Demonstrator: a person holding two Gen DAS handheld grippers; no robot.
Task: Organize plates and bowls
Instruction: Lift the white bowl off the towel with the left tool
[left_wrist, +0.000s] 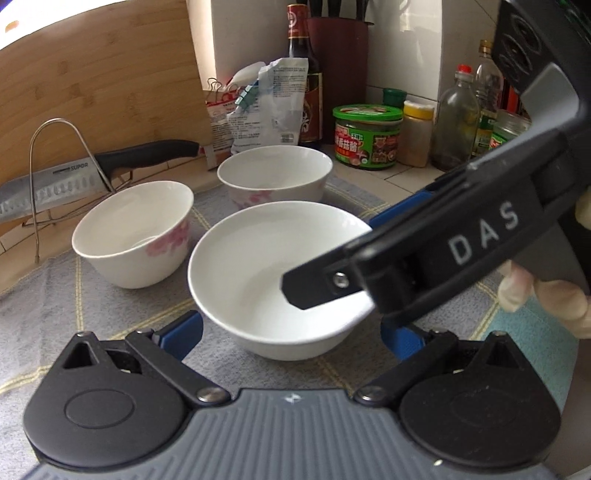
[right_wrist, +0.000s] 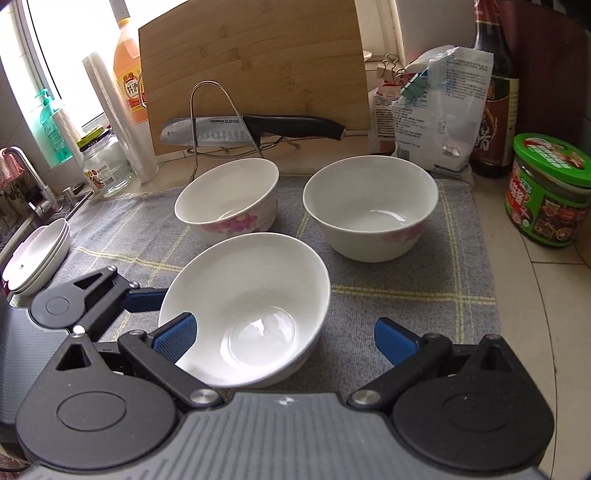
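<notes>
Both grippers' fingers, left (left_wrist: 291, 332) and right (right_wrist: 284, 341), stand released around the plain bowl (right_wrist: 255, 306); clench evenly on its rim.

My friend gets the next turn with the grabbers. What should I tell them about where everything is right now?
Left hand-held gripper: open, holding nothing, one blue finger on each side of the plain white bowl near its base.
Right hand-held gripper: open, empty, its left finger inside that same bowl's rim and its right finger outside it.
Two flowered bowls stand apart behind it on the grey mat.
A stack of white plates sits by the sink, at the mat's left edge.
Done: plates look stacked.
Left: all three bowls are separate; probably nest them, starting with the plain one.
</notes>
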